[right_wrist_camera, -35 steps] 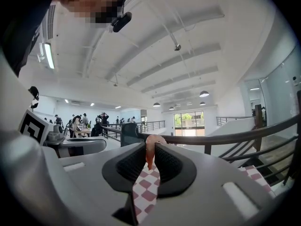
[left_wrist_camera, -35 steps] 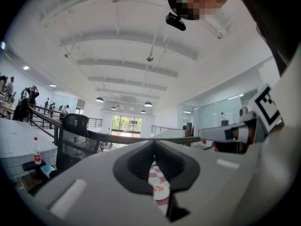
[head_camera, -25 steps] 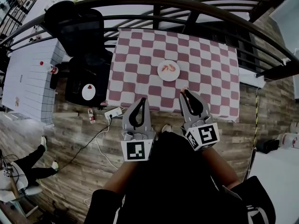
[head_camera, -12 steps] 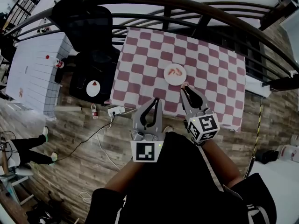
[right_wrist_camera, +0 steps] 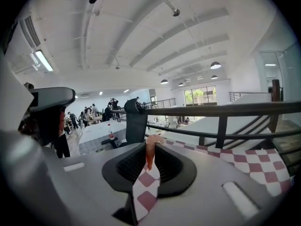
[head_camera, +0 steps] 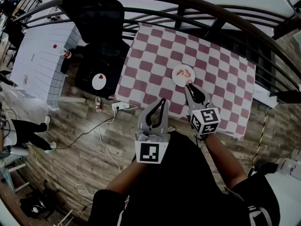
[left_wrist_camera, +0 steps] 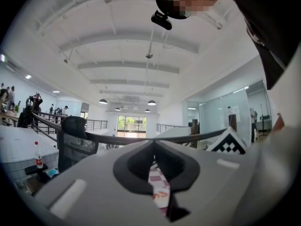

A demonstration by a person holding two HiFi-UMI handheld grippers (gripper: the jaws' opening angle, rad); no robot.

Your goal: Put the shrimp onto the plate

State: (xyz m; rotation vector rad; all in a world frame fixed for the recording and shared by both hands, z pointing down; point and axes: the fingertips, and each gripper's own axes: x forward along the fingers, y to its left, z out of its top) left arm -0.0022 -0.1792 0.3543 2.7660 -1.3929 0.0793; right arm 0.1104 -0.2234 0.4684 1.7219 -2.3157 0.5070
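Since one second ago, the right gripper (head_camera: 189,85) has come forward, and its tip now meets the near rim of the plate (head_camera: 177,79). Its jaws are clenched on a shrimp (right_wrist_camera: 149,150), carried there probably to be laid beside the other shrimps (head_camera: 185,73) already on the plate. The left gripper (head_camera: 162,101) waits at the near edge of the worktop (head_camera: 155,60) with jaws pressed together on nothing, likely not needed. A red and white checked cloth covers the worktop. Behind it runs a dark railing (head_camera: 188,6); a black chair (head_camera: 96,18) stands off its left edge on the wooden floor (head_camera: 84,149).
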